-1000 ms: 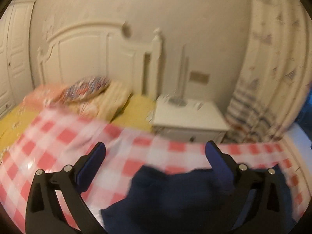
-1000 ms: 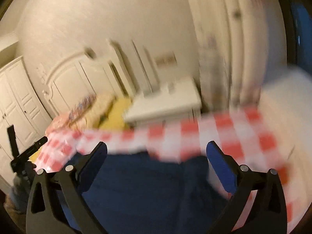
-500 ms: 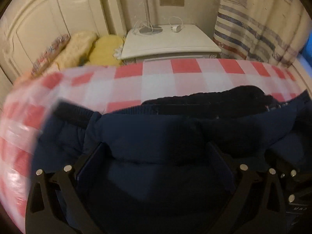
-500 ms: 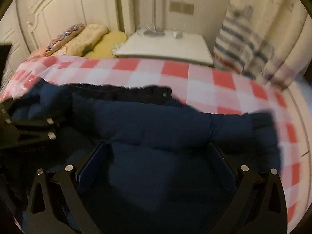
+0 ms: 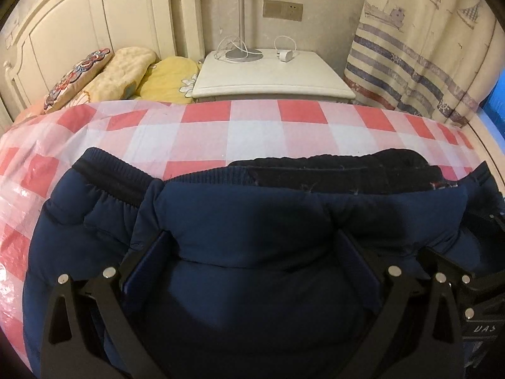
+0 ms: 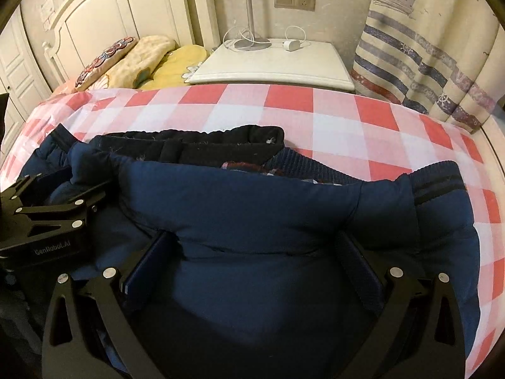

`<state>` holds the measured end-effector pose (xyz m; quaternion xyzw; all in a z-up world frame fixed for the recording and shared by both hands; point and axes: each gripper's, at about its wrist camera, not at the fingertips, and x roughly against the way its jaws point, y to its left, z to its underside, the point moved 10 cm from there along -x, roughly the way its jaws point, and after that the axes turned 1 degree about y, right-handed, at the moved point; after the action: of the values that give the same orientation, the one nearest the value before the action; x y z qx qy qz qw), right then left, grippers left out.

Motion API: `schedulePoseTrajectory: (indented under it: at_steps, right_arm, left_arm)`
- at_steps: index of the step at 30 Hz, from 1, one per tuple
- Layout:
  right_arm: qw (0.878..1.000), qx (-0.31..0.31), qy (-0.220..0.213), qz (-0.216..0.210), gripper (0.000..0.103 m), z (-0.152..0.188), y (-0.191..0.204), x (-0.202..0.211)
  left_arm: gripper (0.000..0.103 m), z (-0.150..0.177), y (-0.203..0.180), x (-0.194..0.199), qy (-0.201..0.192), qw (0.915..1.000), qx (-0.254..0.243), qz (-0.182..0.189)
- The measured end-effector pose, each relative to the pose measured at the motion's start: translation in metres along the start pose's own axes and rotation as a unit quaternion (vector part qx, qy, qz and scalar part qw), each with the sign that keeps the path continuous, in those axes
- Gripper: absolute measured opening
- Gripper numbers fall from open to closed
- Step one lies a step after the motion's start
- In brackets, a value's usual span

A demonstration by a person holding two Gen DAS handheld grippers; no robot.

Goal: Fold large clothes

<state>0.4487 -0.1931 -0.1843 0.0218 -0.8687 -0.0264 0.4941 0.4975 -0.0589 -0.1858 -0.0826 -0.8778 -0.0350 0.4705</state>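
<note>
A navy padded jacket (image 5: 94, 227) (image 6: 252, 195) lies on a red-and-white checked cover (image 5: 252, 132) (image 6: 315, 120). Its black inner collar (image 5: 347, 170) (image 6: 189, 145) shows along the far edge, and ribbed striped cuffs (image 6: 438, 186) sit at the sides. My left gripper (image 5: 255, 243) is low over the jacket, fingers spread wide, with a fold of navy fabric bulging between them. My right gripper (image 6: 258, 243) stands the same way, open over the jacket further right. Each gripper also shows in the other's view: the left gripper (image 6: 47, 208), the right gripper (image 5: 467, 284). The fingertips are partly sunk behind the fabric.
A white nightstand (image 5: 268, 75) (image 6: 277, 63) with a lamp base (image 5: 243, 53) and a charger (image 5: 285, 57) stands just beyond the cover. Pillows (image 5: 126, 72) lean on a white headboard (image 5: 79, 22) at far left. A striped curtain (image 5: 426, 47) hangs at right.
Both grippers have dropped from facing the room to sitting low on the navy jacket. Since half a second ago they have barely shifted, and both stay open.
</note>
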Motion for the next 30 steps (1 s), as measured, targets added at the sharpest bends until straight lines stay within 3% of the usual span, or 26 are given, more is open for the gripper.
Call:
schedulePoseTrajectory:
  at_steps: [5, 7, 9, 10, 13, 15, 20, 22, 30]
  right_arm:
    - [1.0, -0.006, -0.005, -0.011, 0.099, 0.0, 0.0, 0.002]
    - [1.0, -0.009, 0.008, -0.026, 0.099, 0.0, -0.001, 0.003]
    - [0.999, -0.015, 0.024, -0.037, 0.098, -0.001, -0.004, 0.012]
    - [0.999, -0.017, 0.023, -0.029, 0.098, -0.003, -0.007, 0.018]
    - [0.999, -0.008, -0.04, -0.016, 0.098, -0.024, -0.017, 0.061]
    - [0.998, -0.014, -0.051, 0.013, 0.098, -0.032, -0.033, 0.07]
    - [0.998, -0.026, 0.002, 0.051, 0.098, -0.015, -0.076, 0.03]
    - [0.998, -0.044, 0.015, 0.03, 0.099, -0.001, -0.084, 0.013]
    - [0.994, -0.101, -0.02, -0.046, 0.099, 0.0, -0.096, 0.011]
  left_arm:
    - [0.101, -0.001, 0.001, 0.0, 0.002, 1.0, 0.003, 0.007]
    - [0.101, 0.0, 0.001, 0.0, 0.02, 0.9997, -0.003, 0.014]
    - [0.1, -0.002, 0.01, 0.01, 0.043, 0.999, -0.009, -0.005]
    - [0.1, -0.006, 0.015, 0.019, 0.035, 0.9993, -0.004, -0.009]
    - [0.101, -0.029, 0.039, 0.057, -0.02, 0.9995, 0.009, -0.022]
    - [0.101, -0.035, 0.059, 0.063, -0.025, 0.9985, 0.013, -0.048]
    - [0.101, -0.013, 0.088, 0.023, 0.015, 0.9951, -0.008, -0.098]
    - [0.101, -0.004, 0.093, 0.008, 0.03, 0.9967, 0.01, -0.074]
    - [0.101, 0.001, 0.105, 0.001, 0.03, 0.9972, 0.064, -0.022]
